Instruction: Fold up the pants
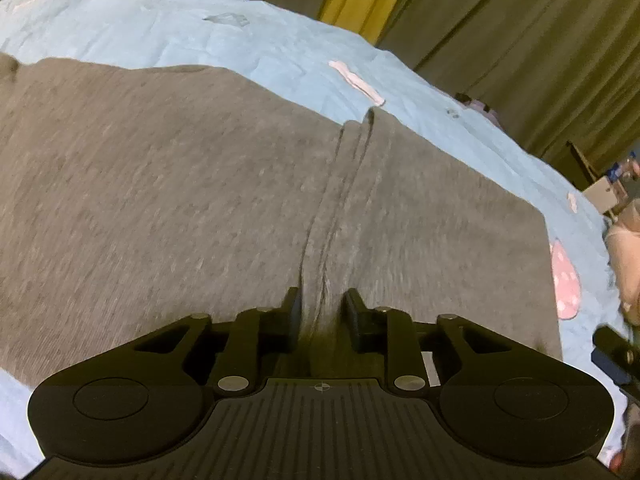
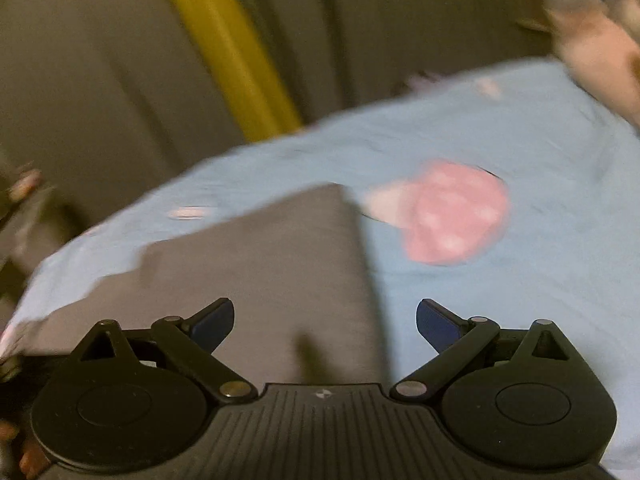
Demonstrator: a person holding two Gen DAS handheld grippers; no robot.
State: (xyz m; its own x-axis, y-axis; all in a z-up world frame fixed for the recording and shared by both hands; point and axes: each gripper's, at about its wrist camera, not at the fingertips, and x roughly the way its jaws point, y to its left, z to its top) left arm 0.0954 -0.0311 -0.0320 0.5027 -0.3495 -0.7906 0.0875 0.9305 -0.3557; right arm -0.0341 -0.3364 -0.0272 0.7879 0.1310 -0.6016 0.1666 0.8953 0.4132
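Grey pants (image 1: 200, 200) lie spread flat on a light blue bedsheet (image 1: 240, 40). A raised fold ridge runs up their middle. My left gripper (image 1: 322, 304) sits low over the pants, its jaws narrowed around a pinch of the grey fabric at the near end of that ridge. In the right wrist view, the pants' corner (image 2: 272, 260) lies on the sheet (image 2: 520, 280). My right gripper (image 2: 325, 320) is open and empty above the pants' right edge. This view is blurred by motion.
The sheet has pink prints, one large pink patch (image 2: 456, 216) right of the pants. Olive curtains (image 1: 520, 40) and a yellow strip (image 2: 224, 48) hang behind the bed. Boxes and clutter (image 1: 612, 188) stand at the far right.
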